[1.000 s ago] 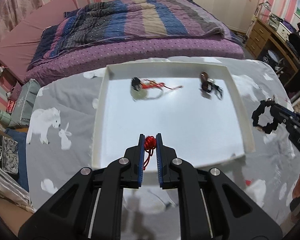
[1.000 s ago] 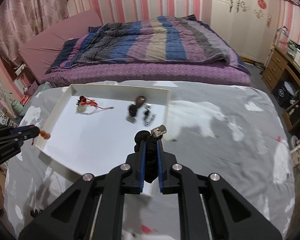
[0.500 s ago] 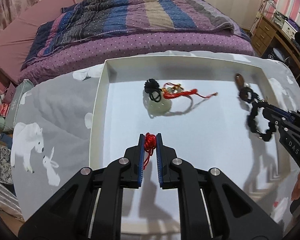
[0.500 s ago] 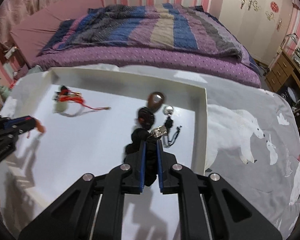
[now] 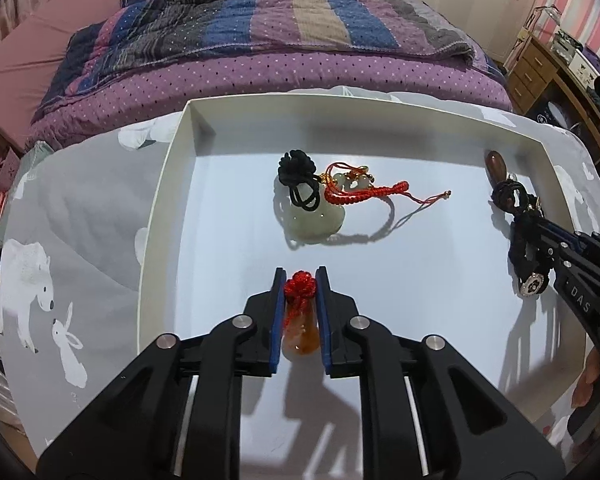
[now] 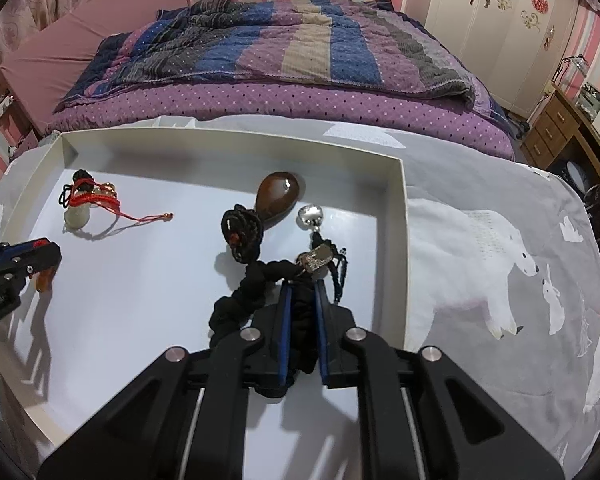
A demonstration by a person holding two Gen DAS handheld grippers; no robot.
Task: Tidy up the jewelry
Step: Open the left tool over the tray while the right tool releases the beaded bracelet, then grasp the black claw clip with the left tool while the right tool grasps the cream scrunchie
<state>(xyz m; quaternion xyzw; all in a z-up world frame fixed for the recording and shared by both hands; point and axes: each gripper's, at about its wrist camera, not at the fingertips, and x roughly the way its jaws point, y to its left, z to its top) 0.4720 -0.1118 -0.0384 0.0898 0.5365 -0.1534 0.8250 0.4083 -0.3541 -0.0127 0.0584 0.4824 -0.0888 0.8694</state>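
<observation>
A white tray (image 5: 156,216) lies on a grey cloth. My left gripper (image 5: 300,276) is low over the tray's near middle. Its jaws are opening, with the pads still against the red knot (image 5: 300,286) of an orange pendant (image 5: 300,336), which hangs down to the tray floor. My right gripper (image 6: 303,286) is shut on a black braided bracelet (image 6: 244,296) with a sparkly charm (image 6: 314,260), low at the tray's right side. In the tray lie a jade pendant (image 5: 312,220), a red cord bracelet (image 5: 364,196), a brown stone pendant (image 6: 278,198) and a silver bead (image 6: 310,216).
The grey cloth with polar bears (image 6: 492,248) spreads around the tray. A bed with a striped quilt (image 5: 280,28) stands just behind it. A wooden dresser (image 6: 560,128) is at the far right. A hand (image 5: 592,376) holds the right gripper.
Both grippers have moved forward and down from the tray's near edge into the tray. The left jaws have widened a little and the orange pendant now shows between them.
</observation>
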